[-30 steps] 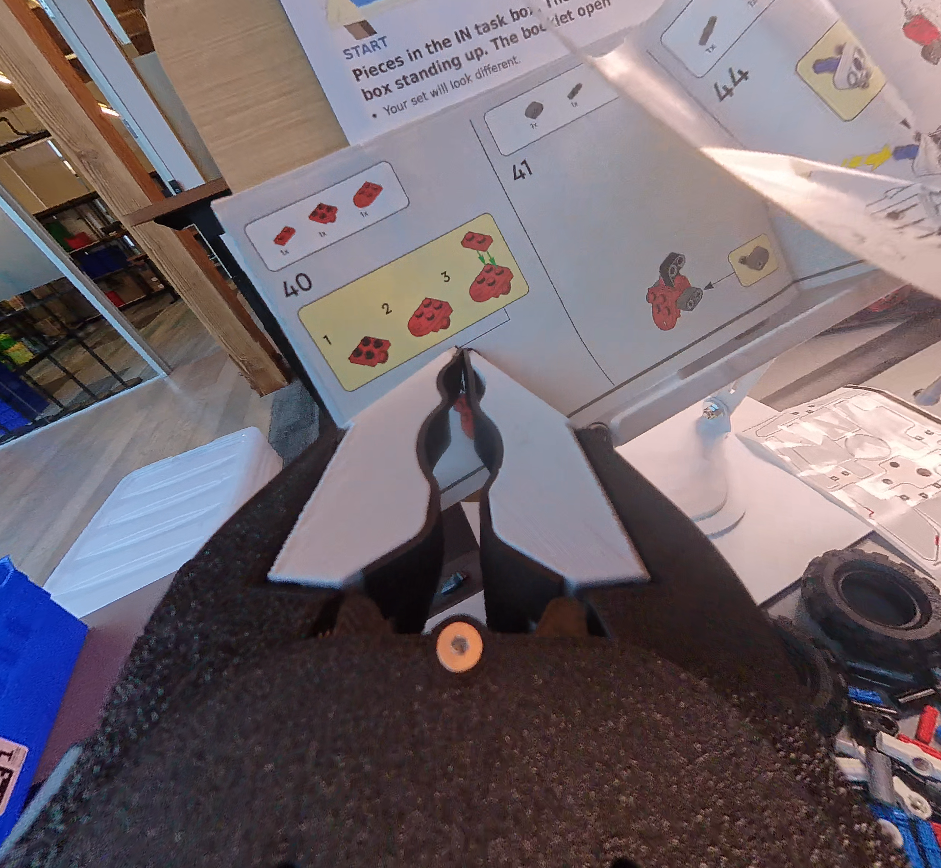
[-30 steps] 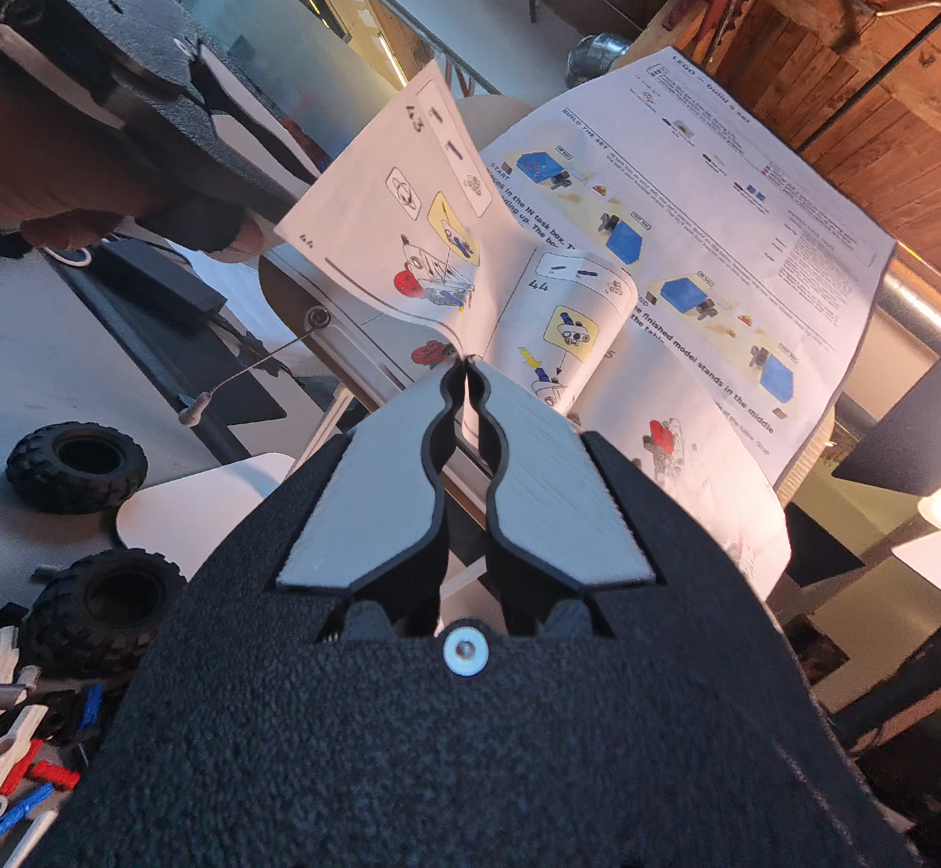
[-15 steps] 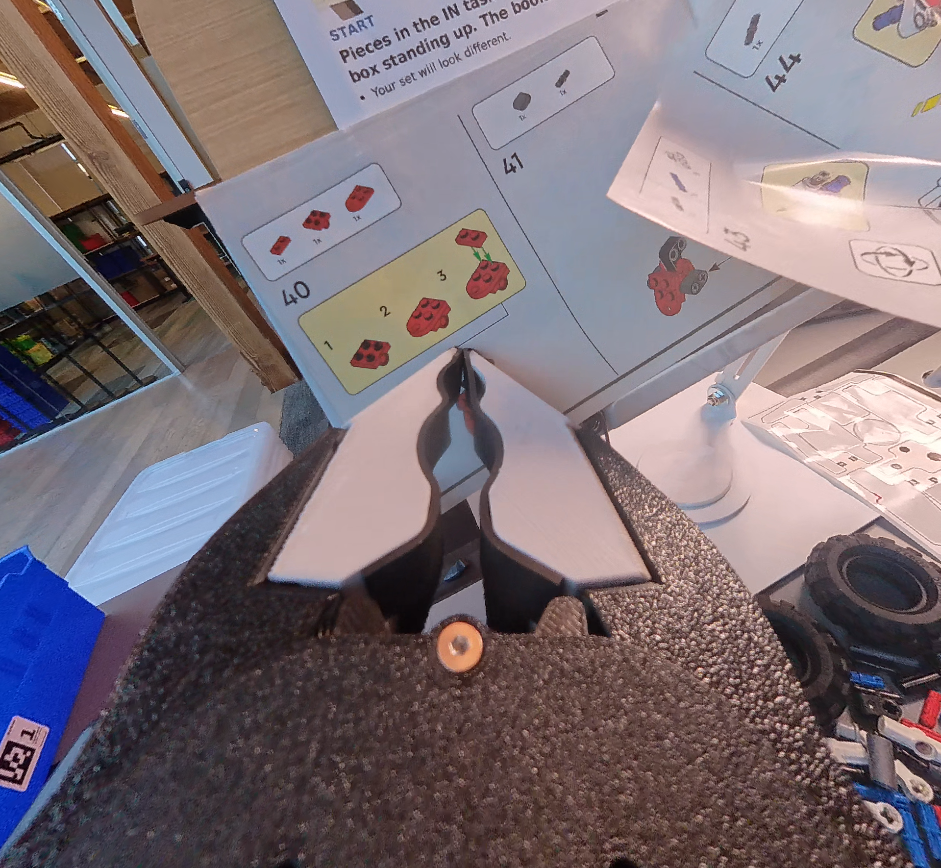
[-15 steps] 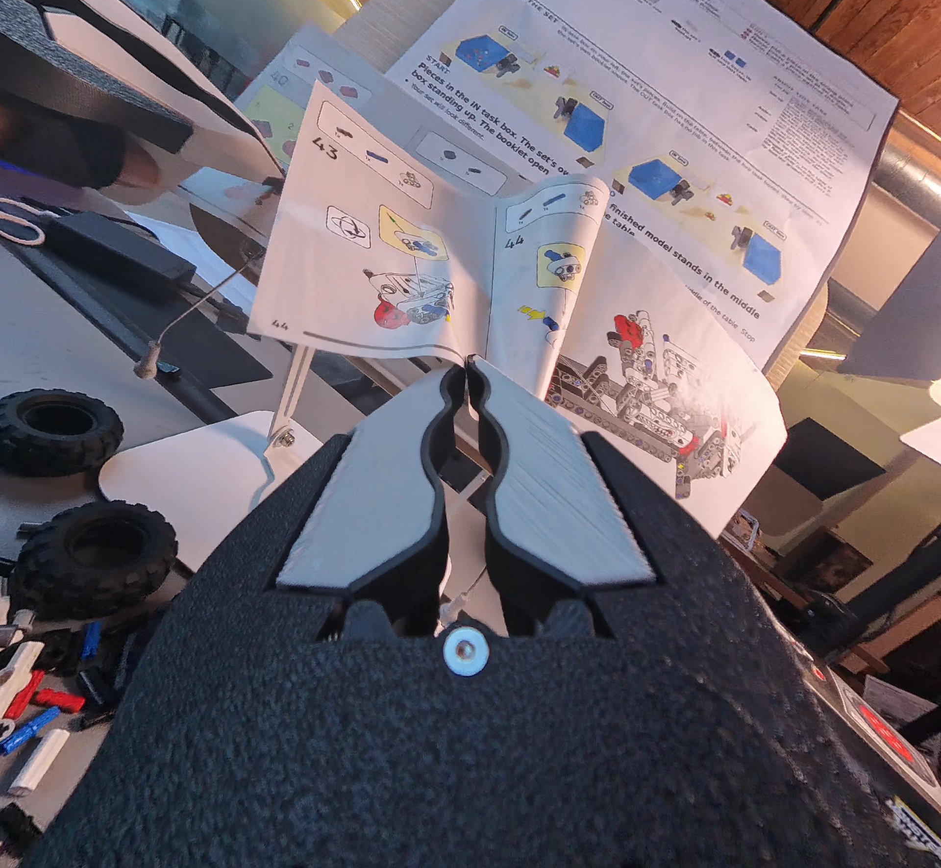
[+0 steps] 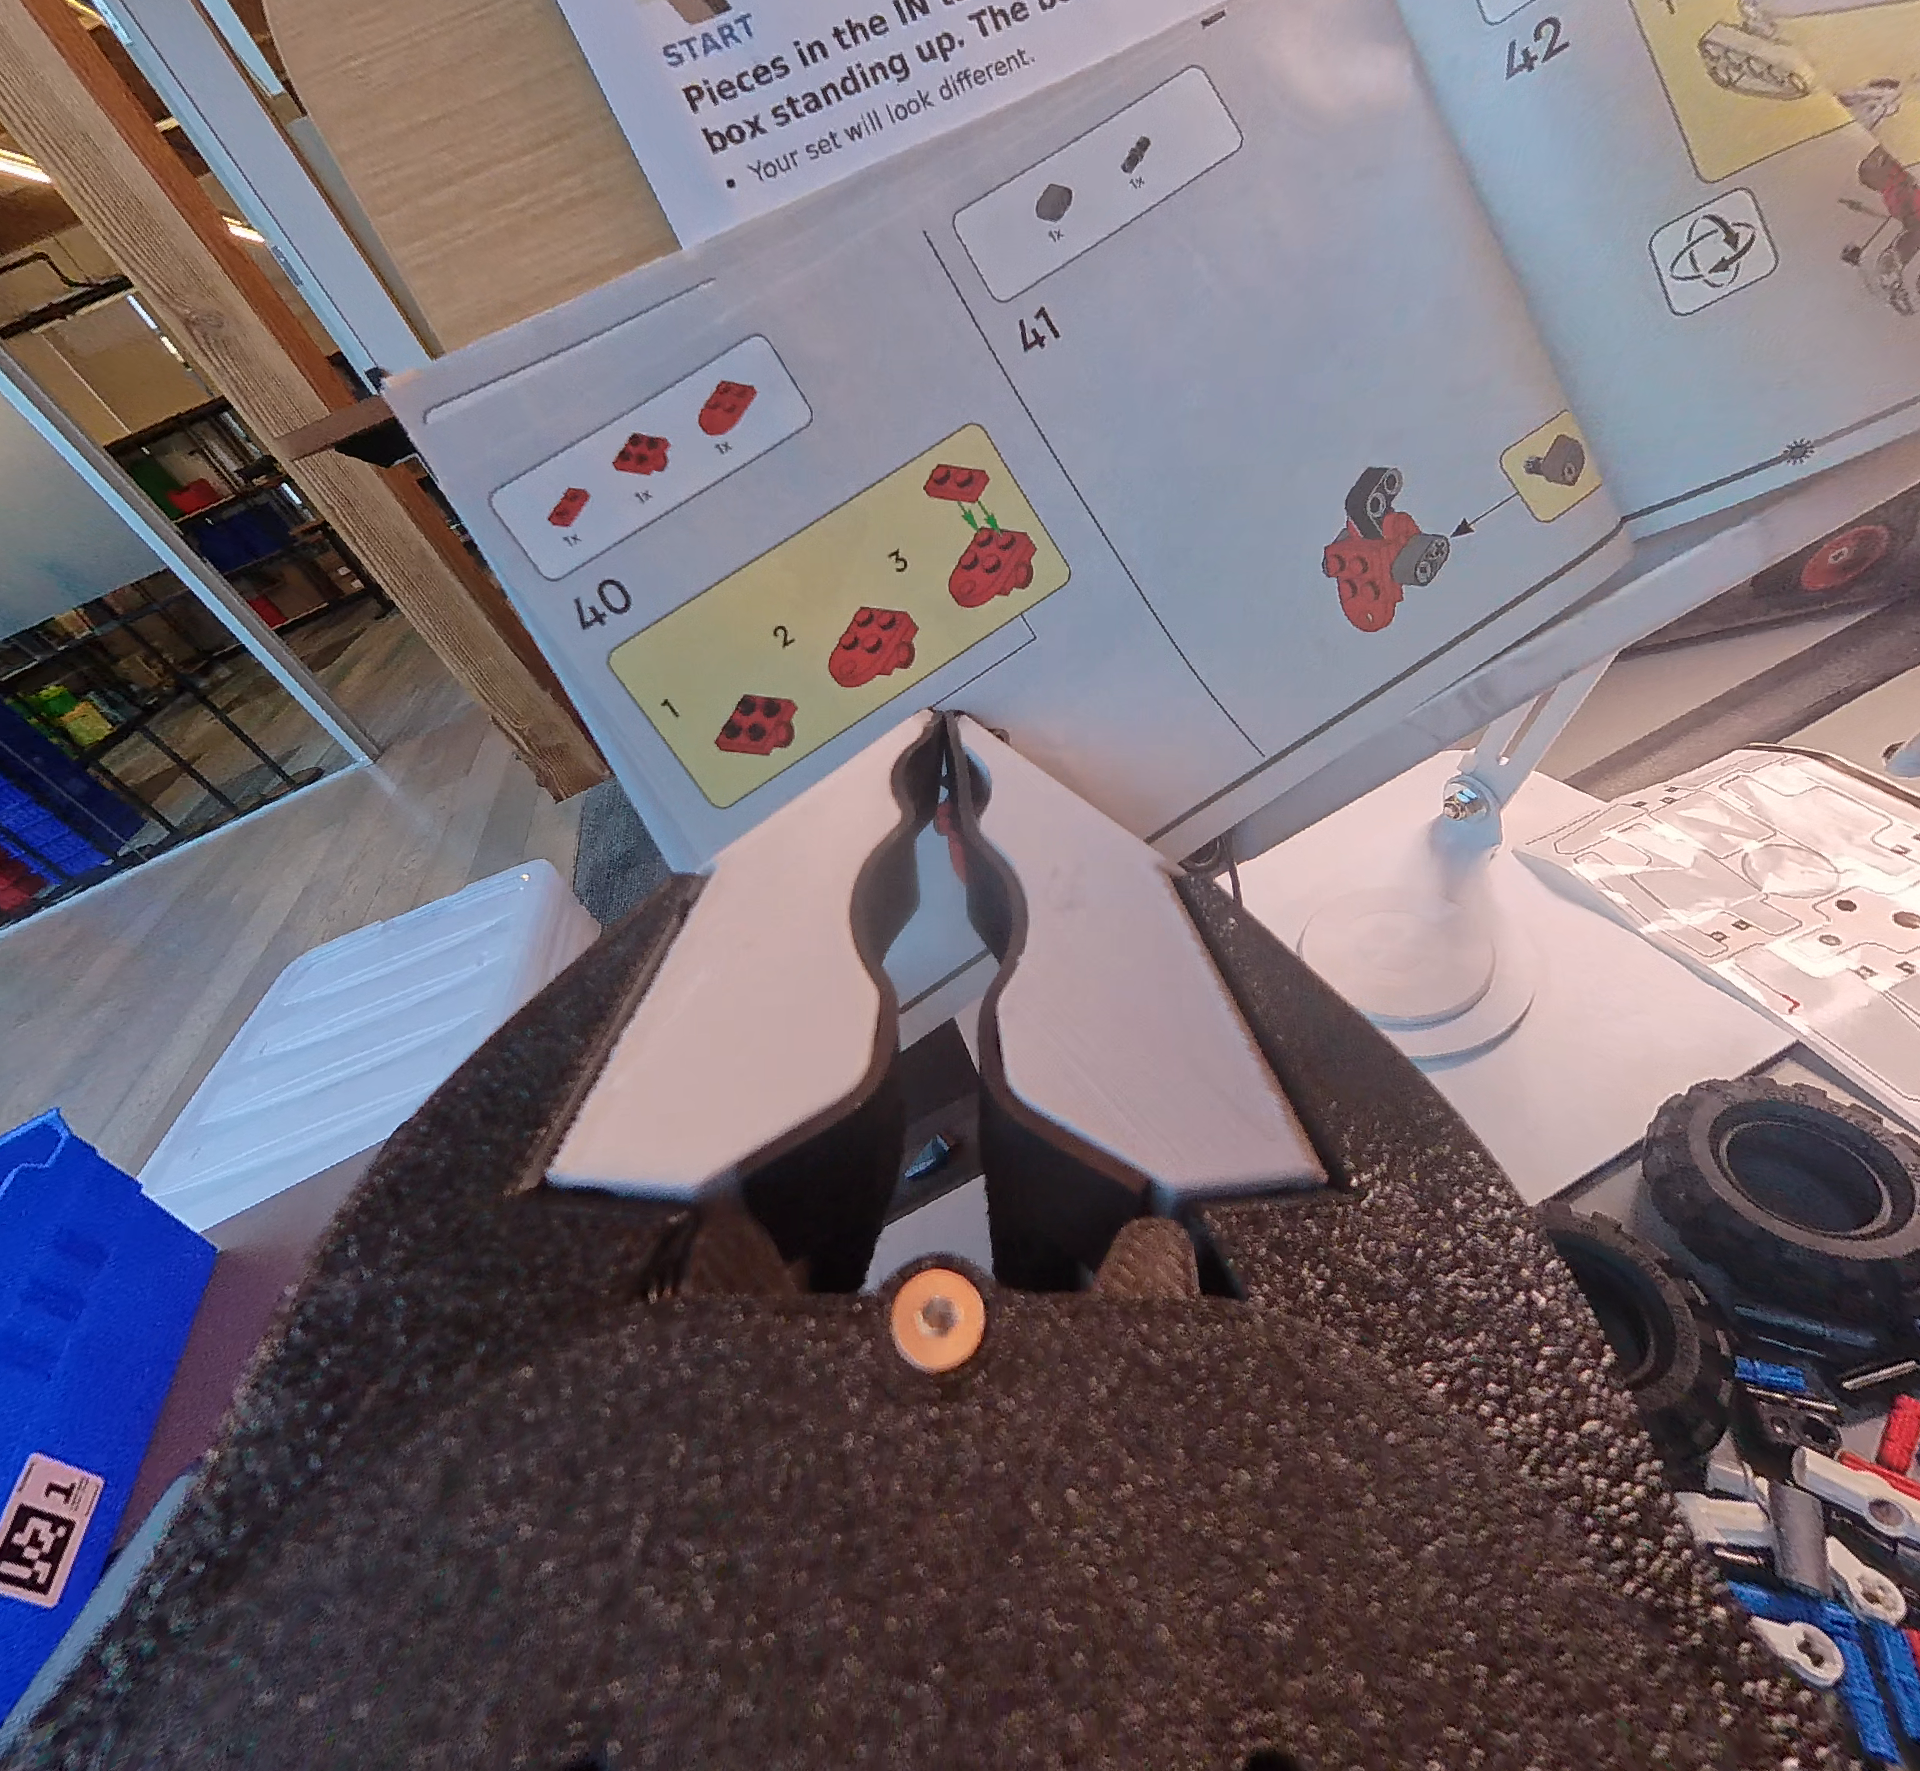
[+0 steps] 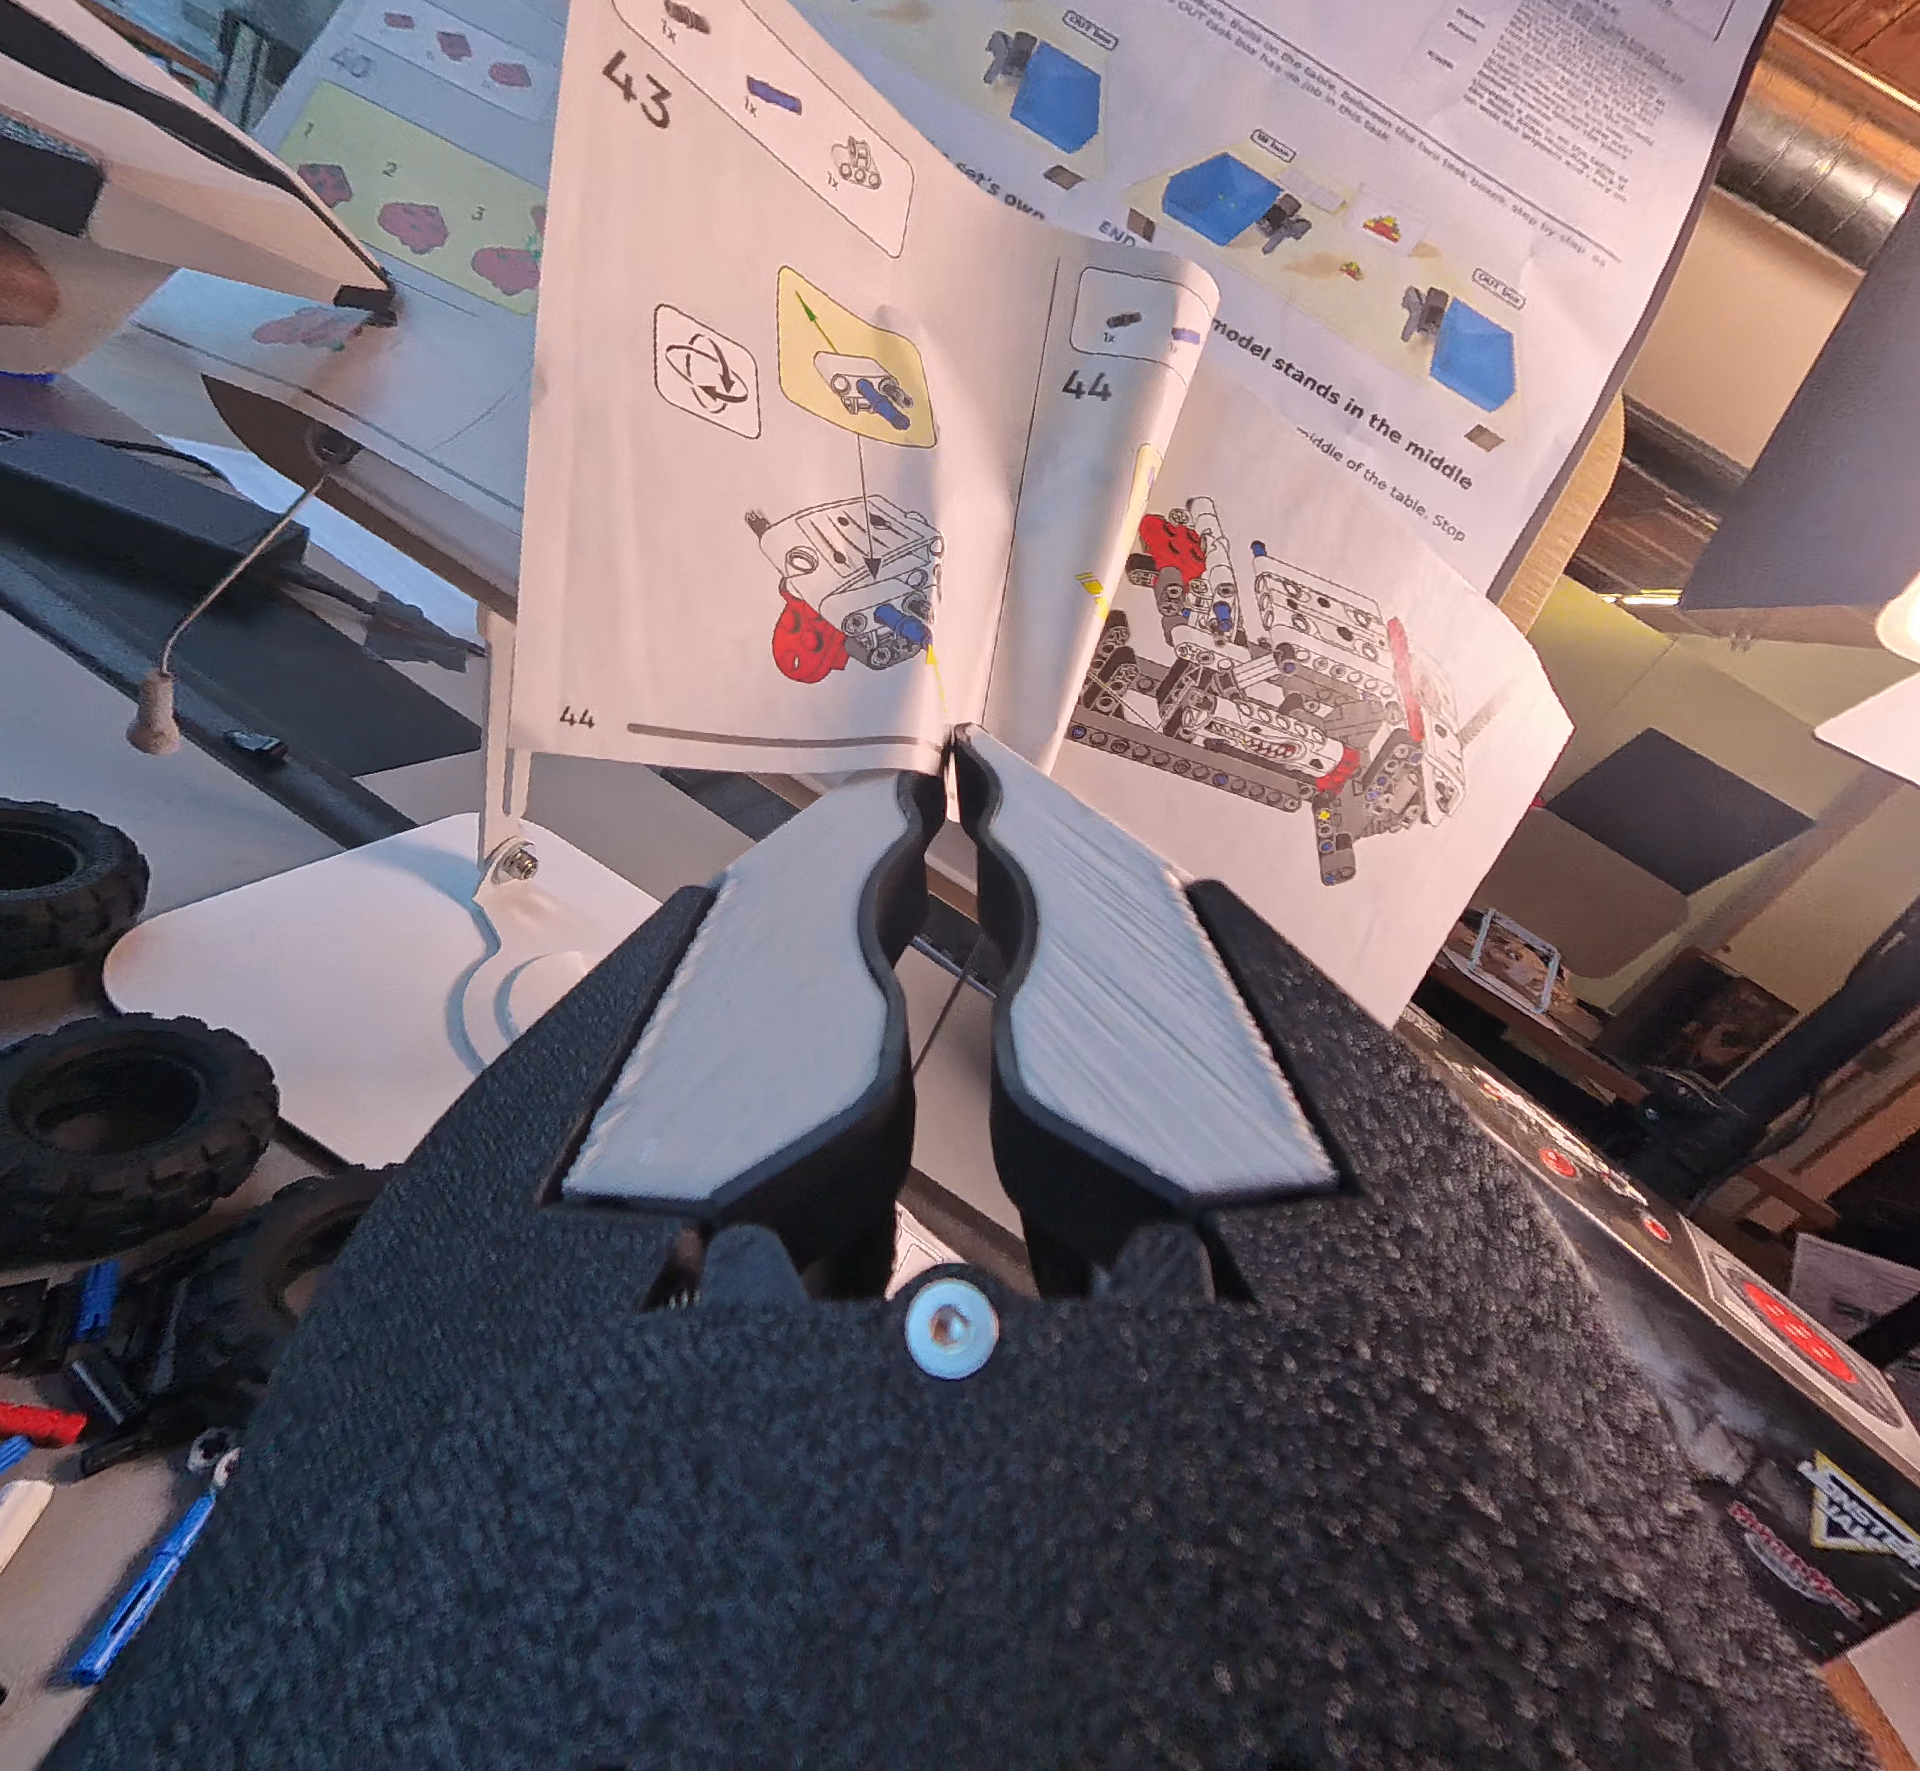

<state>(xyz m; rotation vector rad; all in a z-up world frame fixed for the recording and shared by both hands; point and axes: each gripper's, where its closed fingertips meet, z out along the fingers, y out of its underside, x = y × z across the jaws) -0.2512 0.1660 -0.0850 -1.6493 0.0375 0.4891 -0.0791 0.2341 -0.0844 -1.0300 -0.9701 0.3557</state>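
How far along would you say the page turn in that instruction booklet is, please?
Done: one page is lifted clear and stands upright off the booklet. In hand: the right gripper has its jaws shut on that page's bottom edge; the left gripper is shut on a small red piece. Left: the page lies flat on neither side.

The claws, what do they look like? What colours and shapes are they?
Both look alike. The left claw and the right claw each have two pale grey fingers with wavy black inner edges that narrow to a point. Behind them is a rough, speckled black body with one round screw in the middle.
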